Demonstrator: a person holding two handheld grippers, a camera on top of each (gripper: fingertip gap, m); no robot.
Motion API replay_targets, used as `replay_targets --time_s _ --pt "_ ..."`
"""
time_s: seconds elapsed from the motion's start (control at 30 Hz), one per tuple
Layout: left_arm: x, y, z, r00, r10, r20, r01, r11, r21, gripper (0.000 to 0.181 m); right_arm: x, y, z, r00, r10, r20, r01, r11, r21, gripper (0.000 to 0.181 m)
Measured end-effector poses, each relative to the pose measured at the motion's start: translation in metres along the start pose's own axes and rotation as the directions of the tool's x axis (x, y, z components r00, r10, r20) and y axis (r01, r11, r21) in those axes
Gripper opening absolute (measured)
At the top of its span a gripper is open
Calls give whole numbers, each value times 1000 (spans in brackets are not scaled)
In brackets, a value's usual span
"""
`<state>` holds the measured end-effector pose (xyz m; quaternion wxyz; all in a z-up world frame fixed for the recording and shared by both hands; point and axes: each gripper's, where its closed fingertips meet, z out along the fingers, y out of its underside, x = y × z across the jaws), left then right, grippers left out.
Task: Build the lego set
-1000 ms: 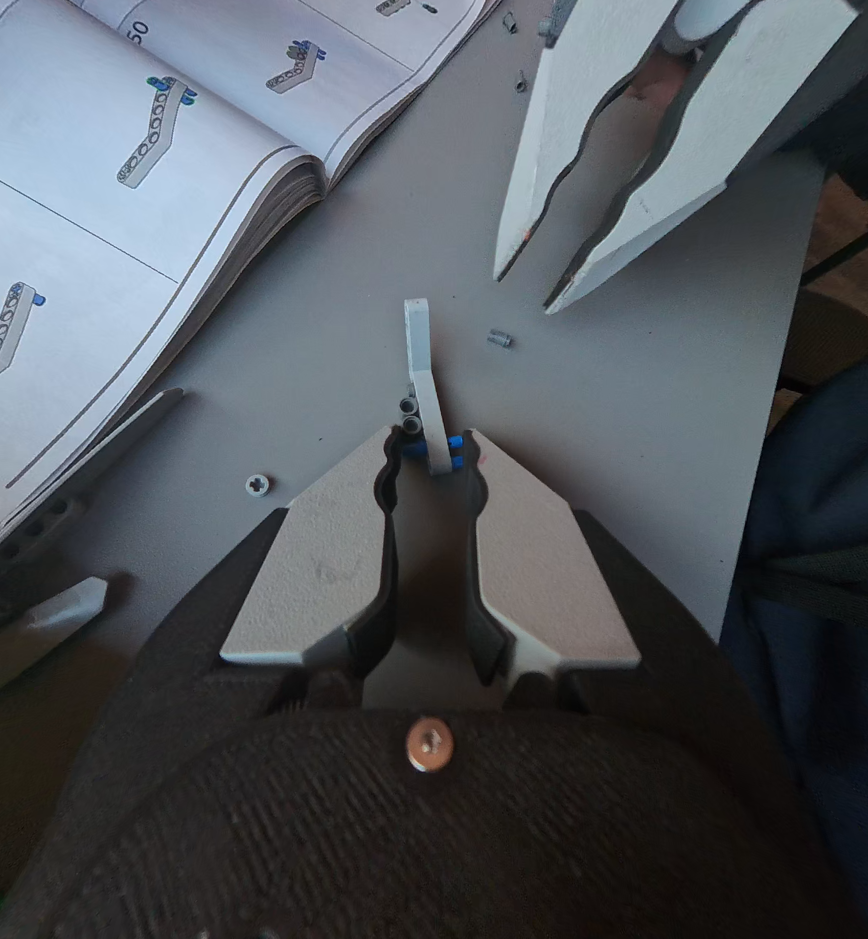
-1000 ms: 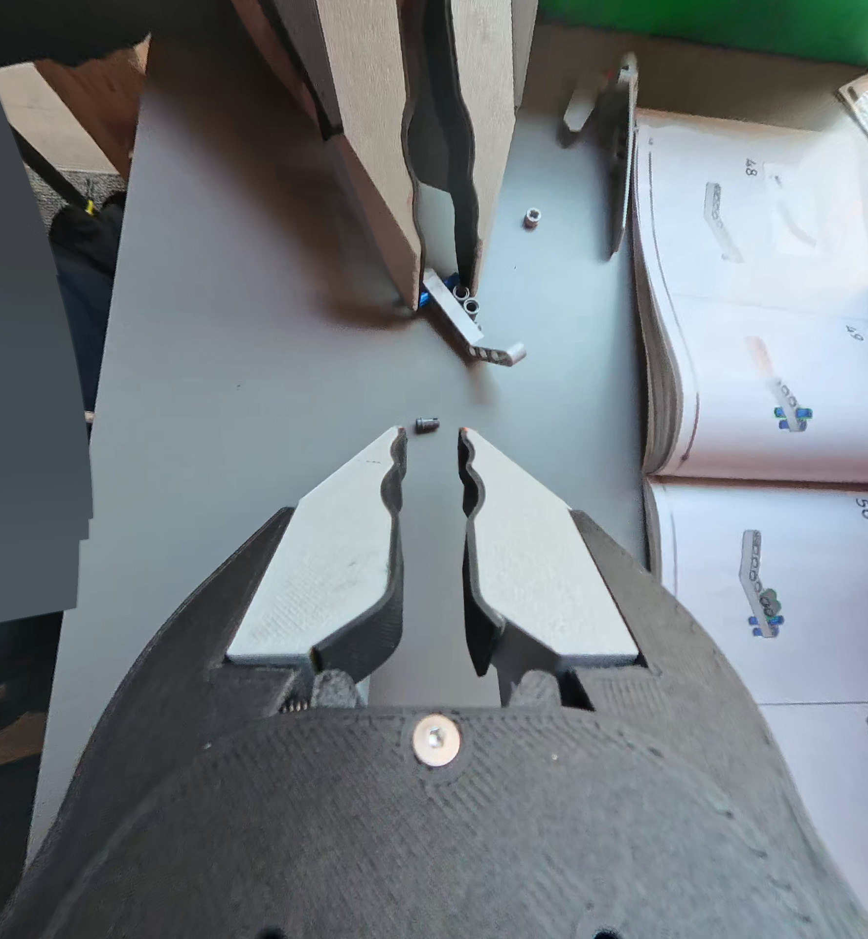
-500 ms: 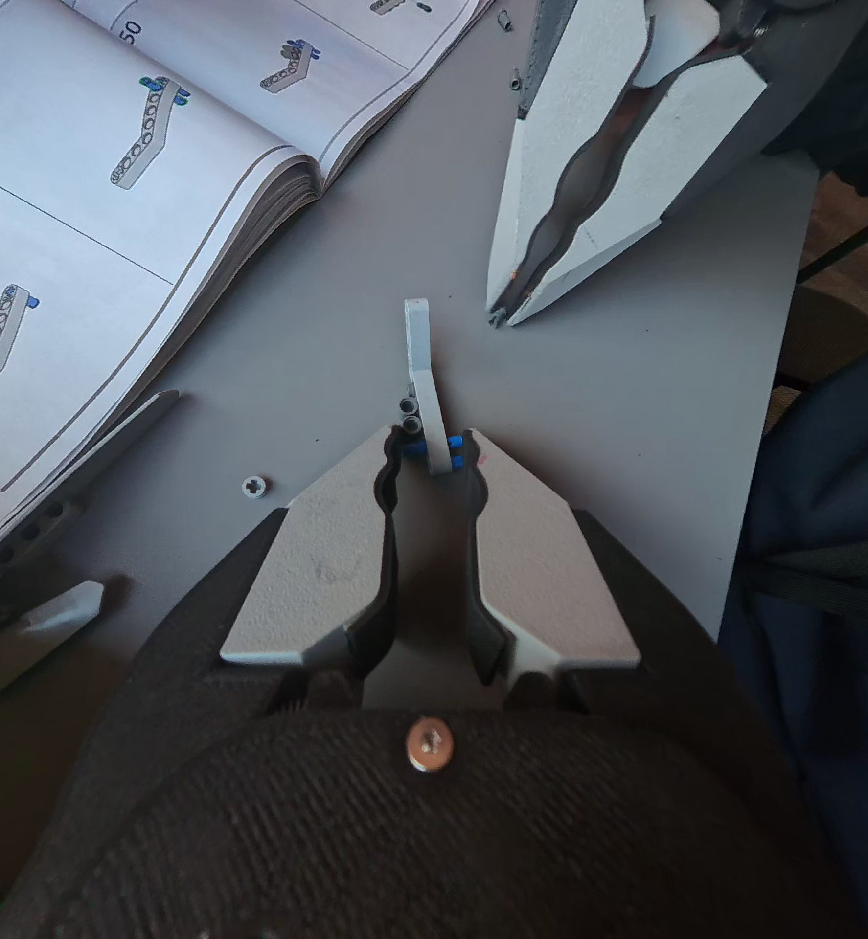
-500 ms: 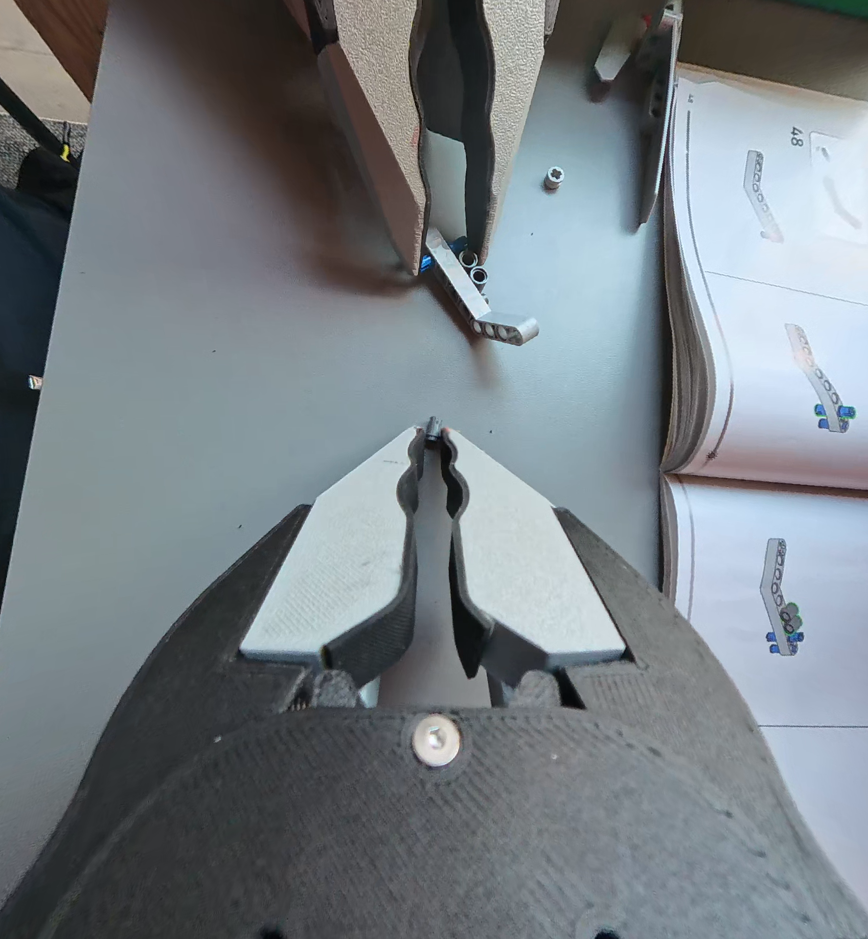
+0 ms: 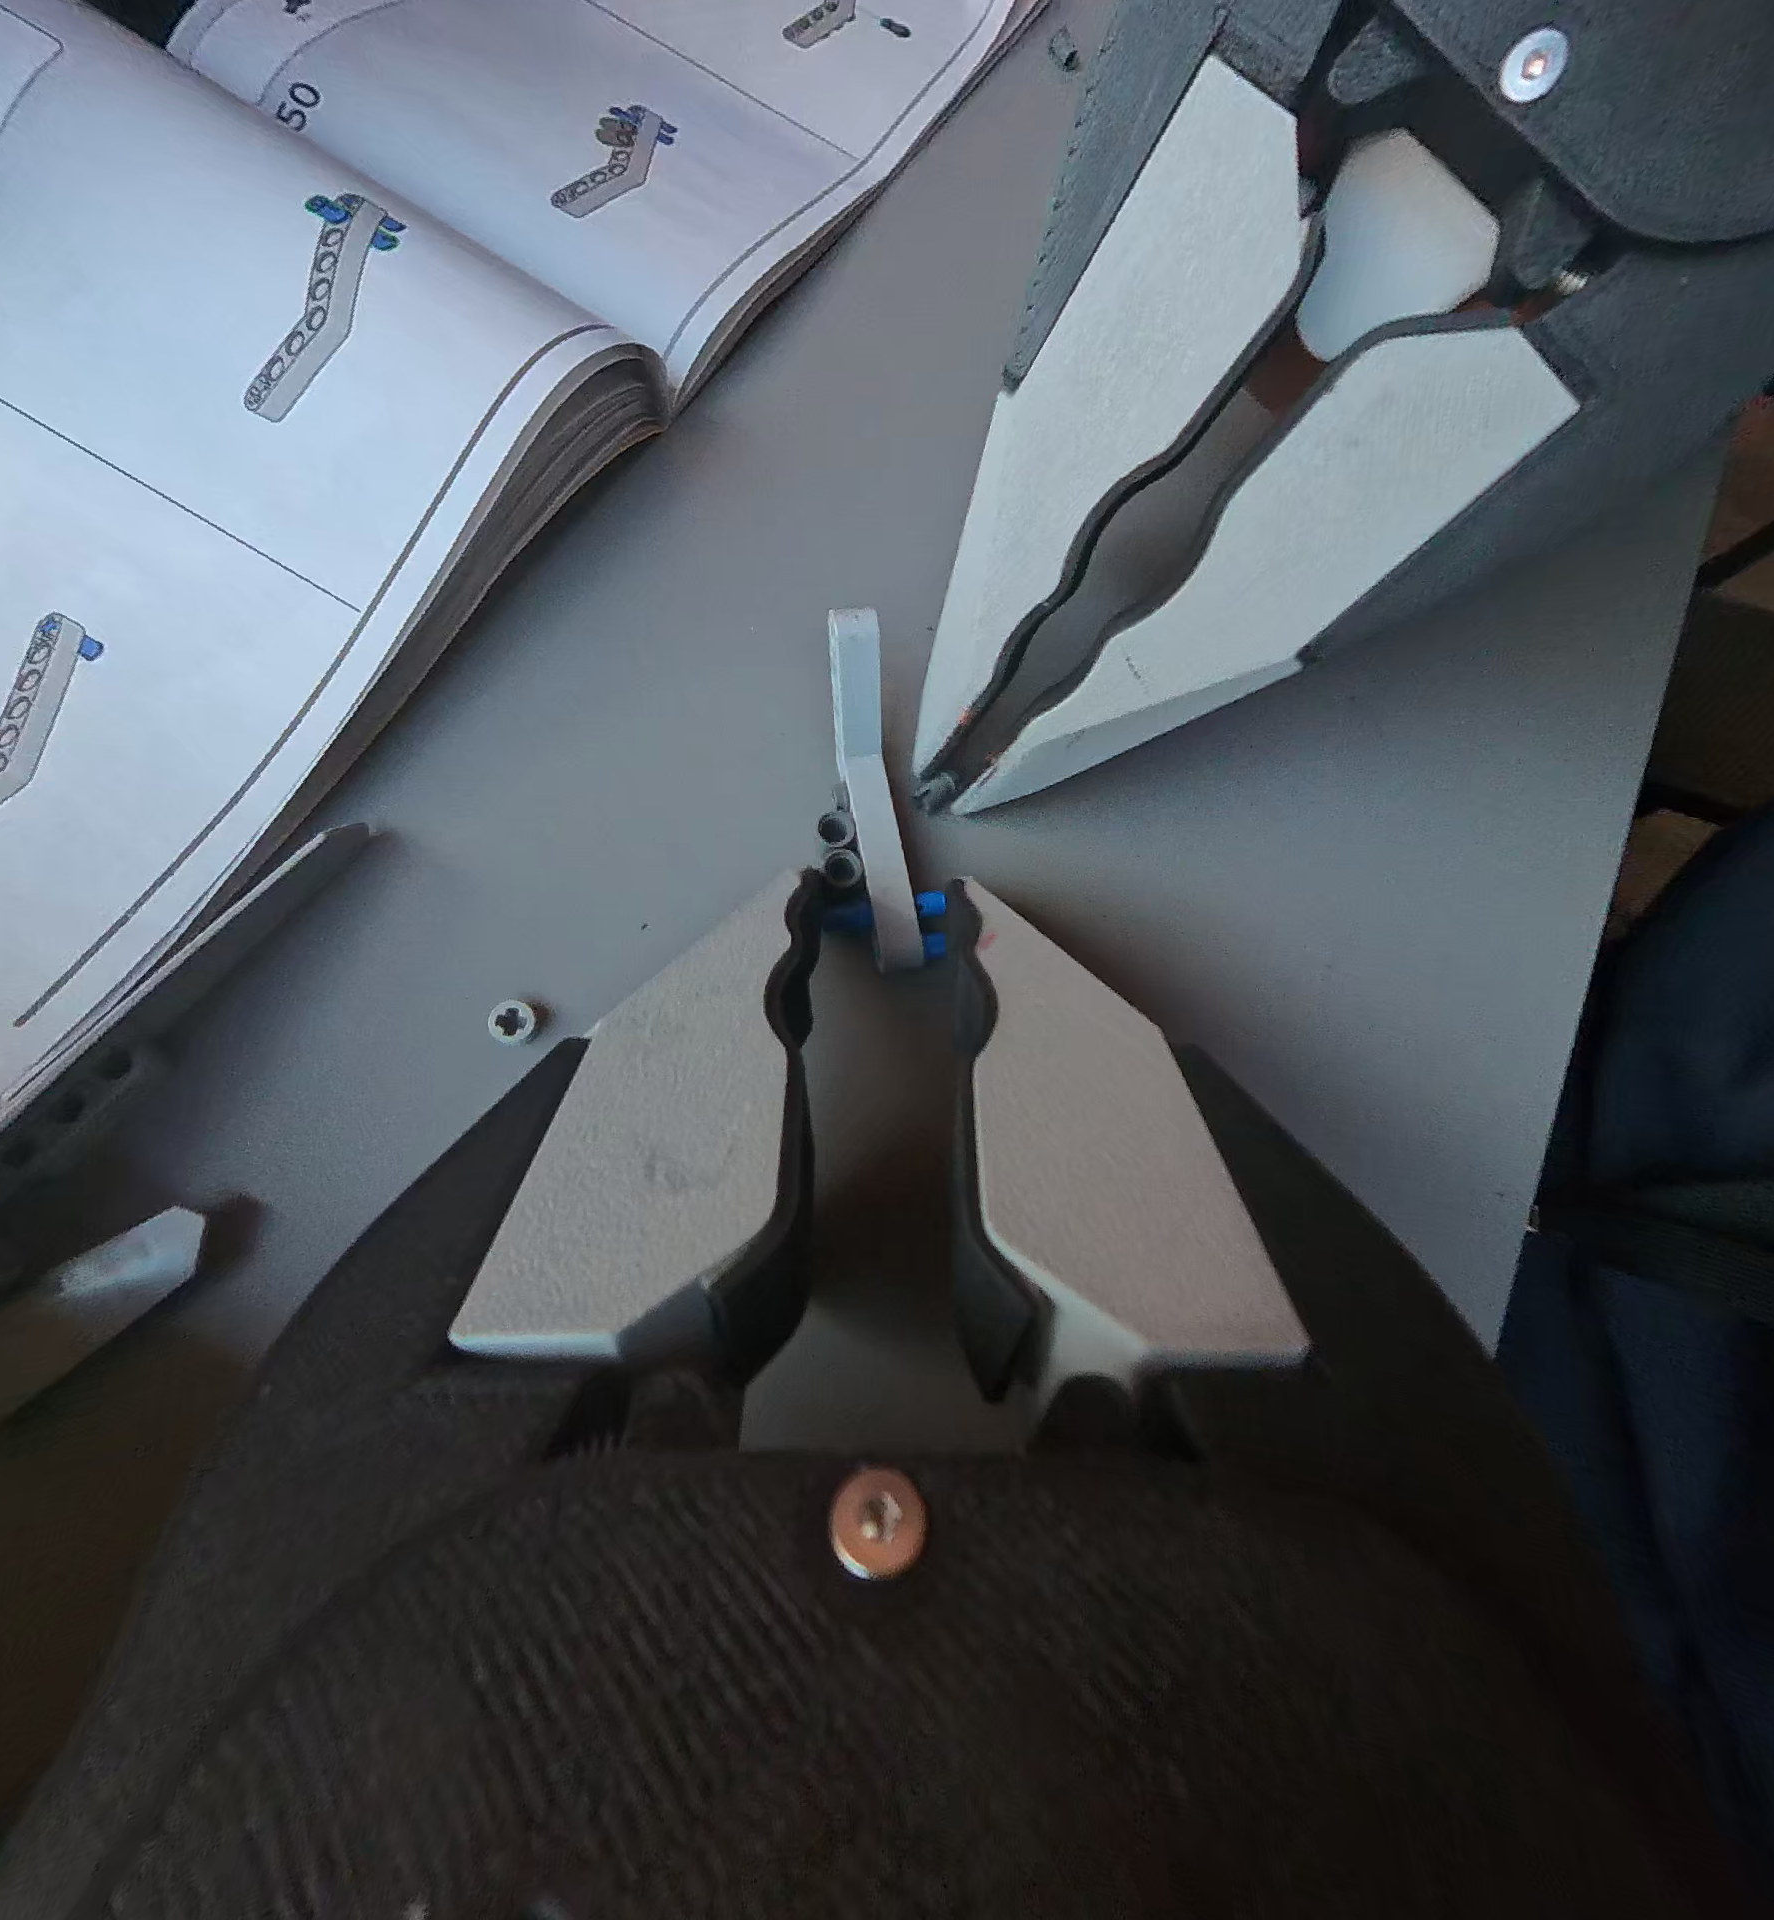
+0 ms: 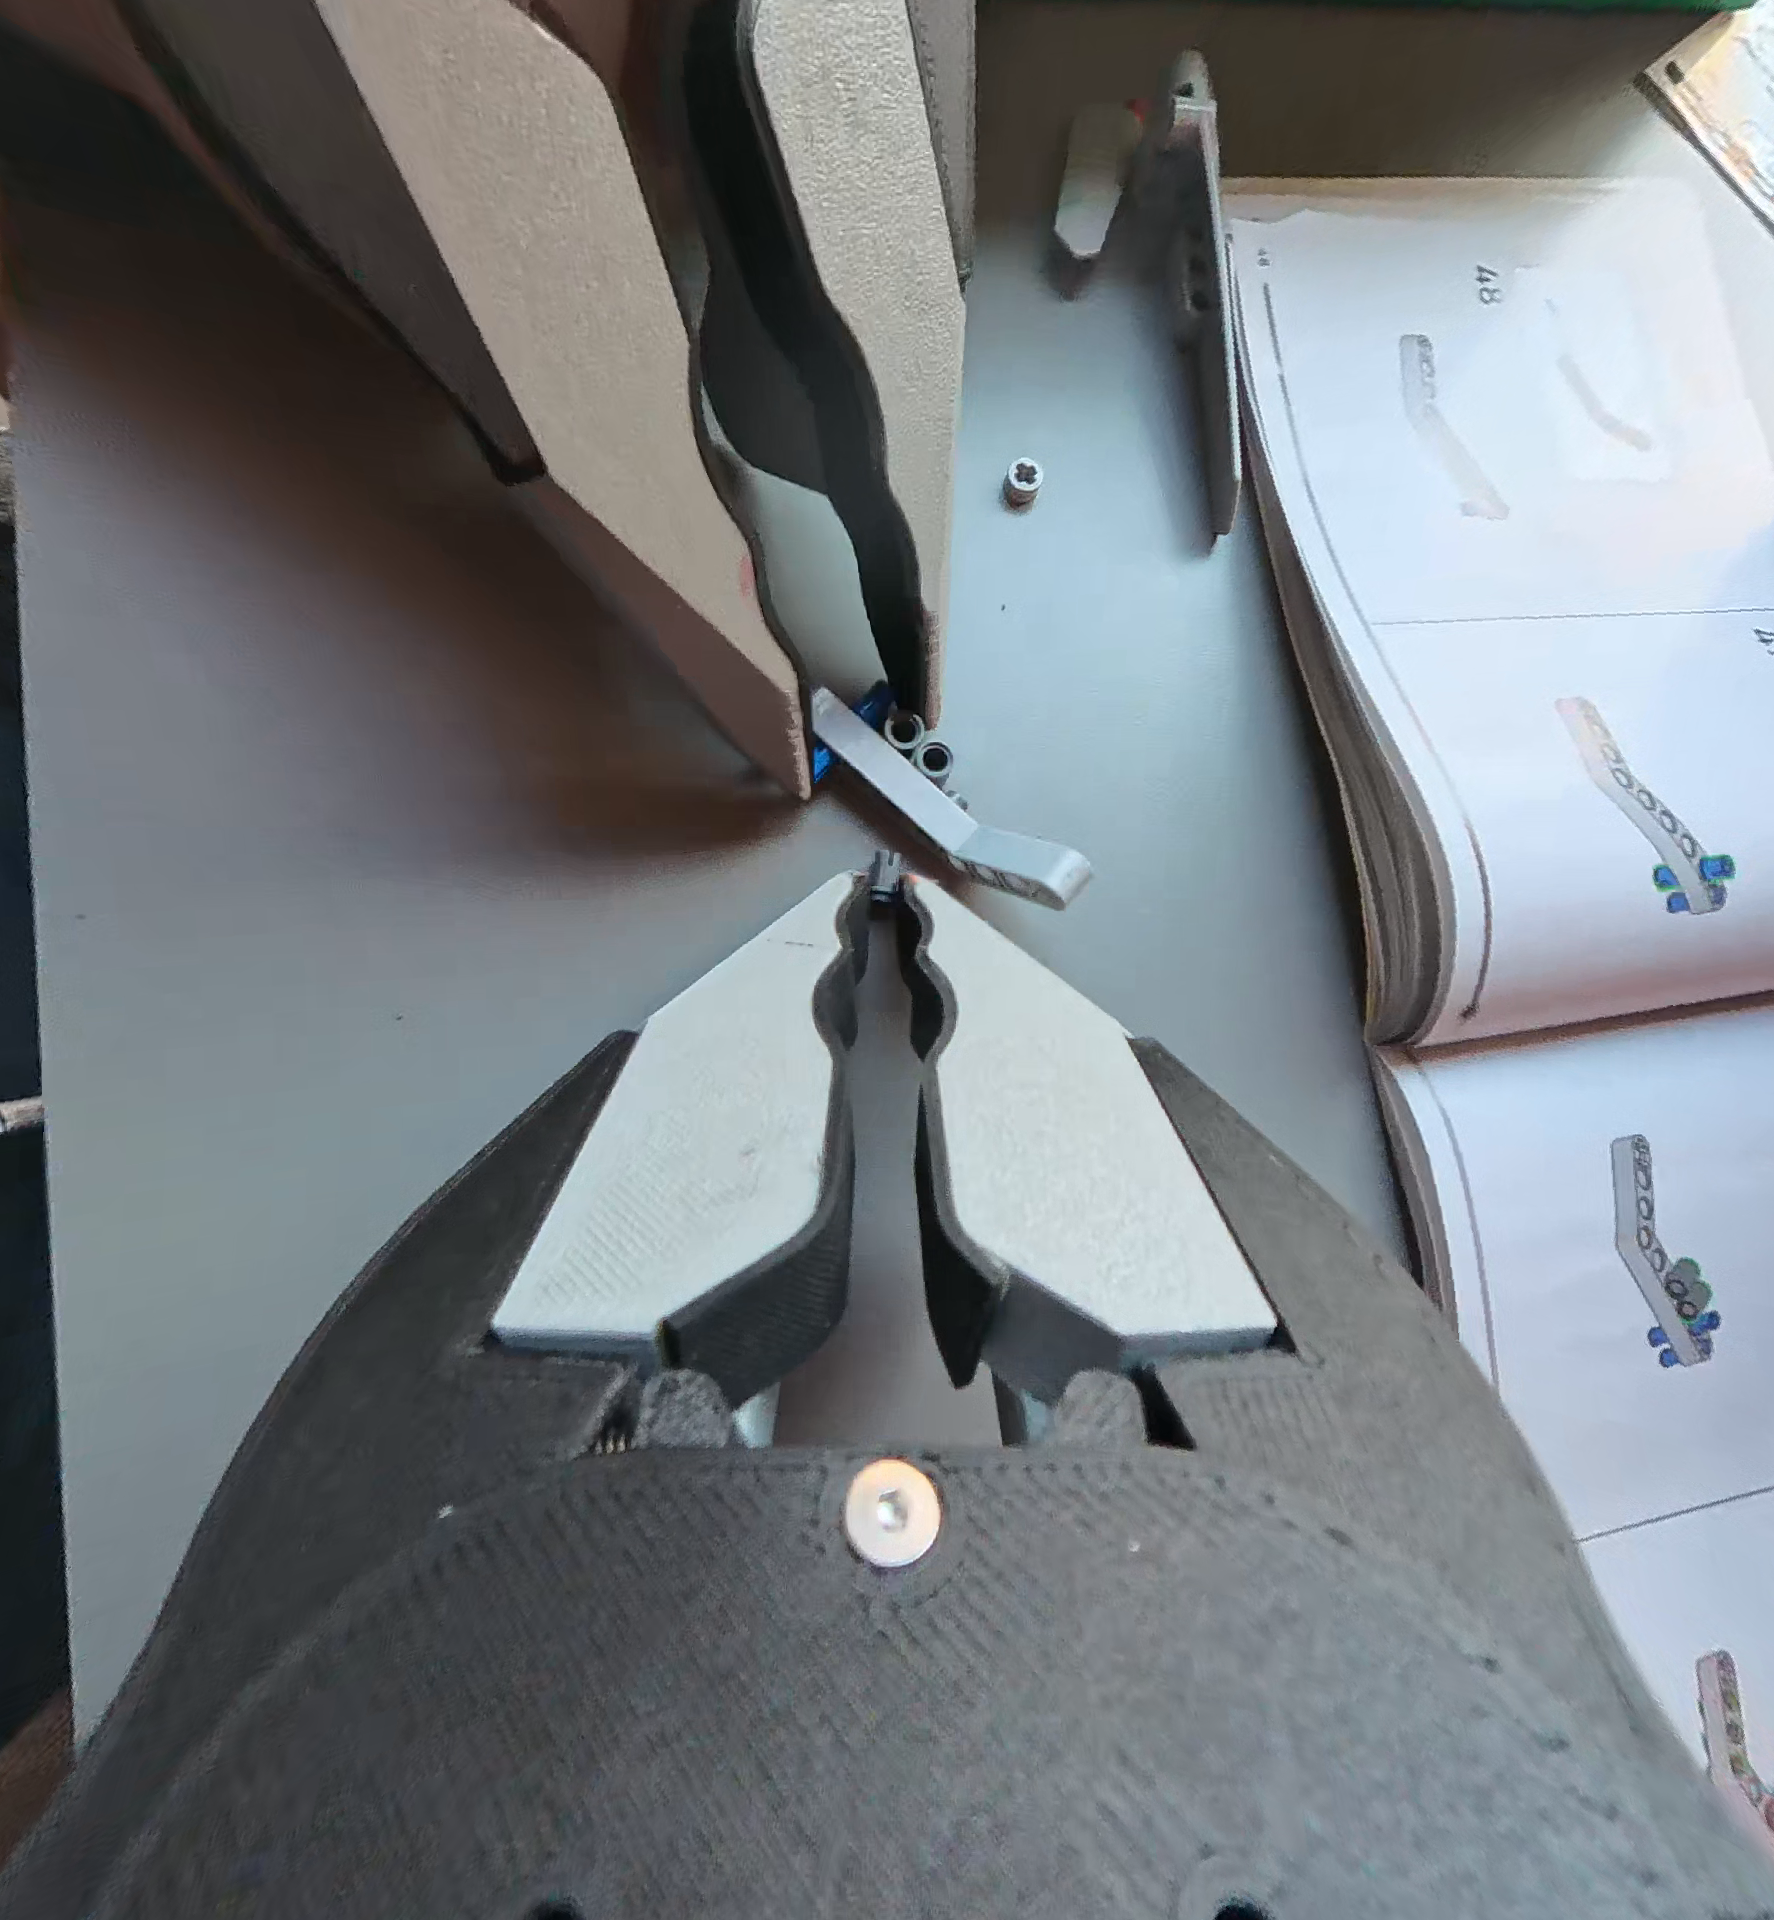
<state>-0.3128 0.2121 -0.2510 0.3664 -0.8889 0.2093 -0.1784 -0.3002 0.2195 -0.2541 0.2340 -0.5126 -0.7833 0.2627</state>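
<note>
My left gripper (image 5: 883, 920) is shut on the near end of a light grey angled beam (image 5: 867, 769), gripping its blue pins (image 5: 930, 925); two grey pins (image 5: 841, 847) stick out of its side. The beam also shows in the right wrist view (image 6: 924, 800), held on edge by the left gripper (image 6: 867, 717). My right gripper (image 6: 881, 894) is shut on a small dark grey pin (image 6: 883, 871), its tip right beside the beam's middle. In the left wrist view the right gripper (image 5: 940, 790) comes in from the upper right with the pin (image 5: 931, 794) nearly touching the beam.
An open instruction booklet (image 5: 239, 364) lies at the left, also in the right wrist view (image 6: 1610, 727). A small grey bush (image 5: 512, 1020) lies on the grey table (image 5: 1226, 935). A dark grey beam (image 6: 1189, 281) and a light piece (image 6: 1091, 177) lie by the booklet. The table edge is at right. The tips of both grippers are at nearly the same place.
My right gripper closed on the small pin on the table, lifted it and carried it up to the side of the beam. My left gripper kept holding the beam still.
</note>
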Motion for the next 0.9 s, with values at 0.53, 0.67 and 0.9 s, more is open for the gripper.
replay_targets --time_s 0.53,0.67,0.9 --pt "-1 -2 2 999 -11 42 11 1000 4 20 10 -1 2 986 105 -130 -107 994 -12 2" --pt "0 -3 4 997 7 82 -7 1000 0 20 10 0 2 983 115 -143 -118 993 -13 2" --pt "1 -4 6 977 125 174 -124 992 -19 20 12 2 1 976 167 -140 -167 986 19 1"
